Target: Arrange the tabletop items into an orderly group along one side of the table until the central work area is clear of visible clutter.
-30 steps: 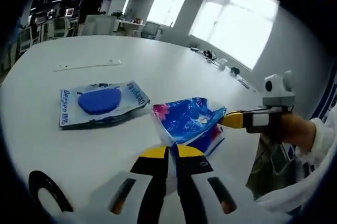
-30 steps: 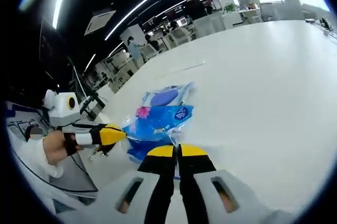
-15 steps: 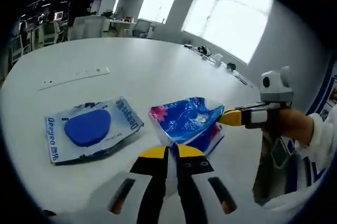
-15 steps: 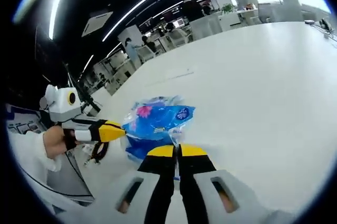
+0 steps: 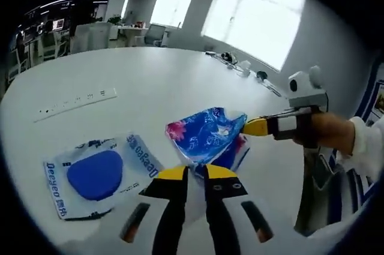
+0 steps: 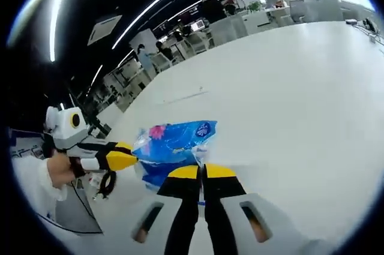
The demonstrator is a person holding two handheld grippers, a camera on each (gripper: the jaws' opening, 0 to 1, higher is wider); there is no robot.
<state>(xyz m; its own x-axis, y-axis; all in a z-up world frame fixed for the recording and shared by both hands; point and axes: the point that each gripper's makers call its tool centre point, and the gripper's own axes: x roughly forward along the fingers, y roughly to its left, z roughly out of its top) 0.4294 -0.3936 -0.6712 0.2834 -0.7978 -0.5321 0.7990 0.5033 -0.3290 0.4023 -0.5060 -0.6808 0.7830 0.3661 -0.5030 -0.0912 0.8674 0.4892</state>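
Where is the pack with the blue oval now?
In the left gripper view, the pack with the blue oval lies flat on the white table, lower left, beside the blue tissue pack.

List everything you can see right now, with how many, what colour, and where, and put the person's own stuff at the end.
Tissue pack: one, blue with pink flowers, held above the table between both grippers.
Flat packet: one, white wrapper with a blue oval, lying on the table to the left in the left gripper view.
Power strip: one, white, set along the table beyond the packet.
Table: one, white, large and rounded.
Desks and chairs: several, pale, in the background office.
Windows: bright, on the far wall.
Left gripper: black fingers with yellow tips, shut on the tissue pack.
Right gripper: same colours, shut on the tissue pack.
Person's hand: one, white sleeve, holding the right gripper.
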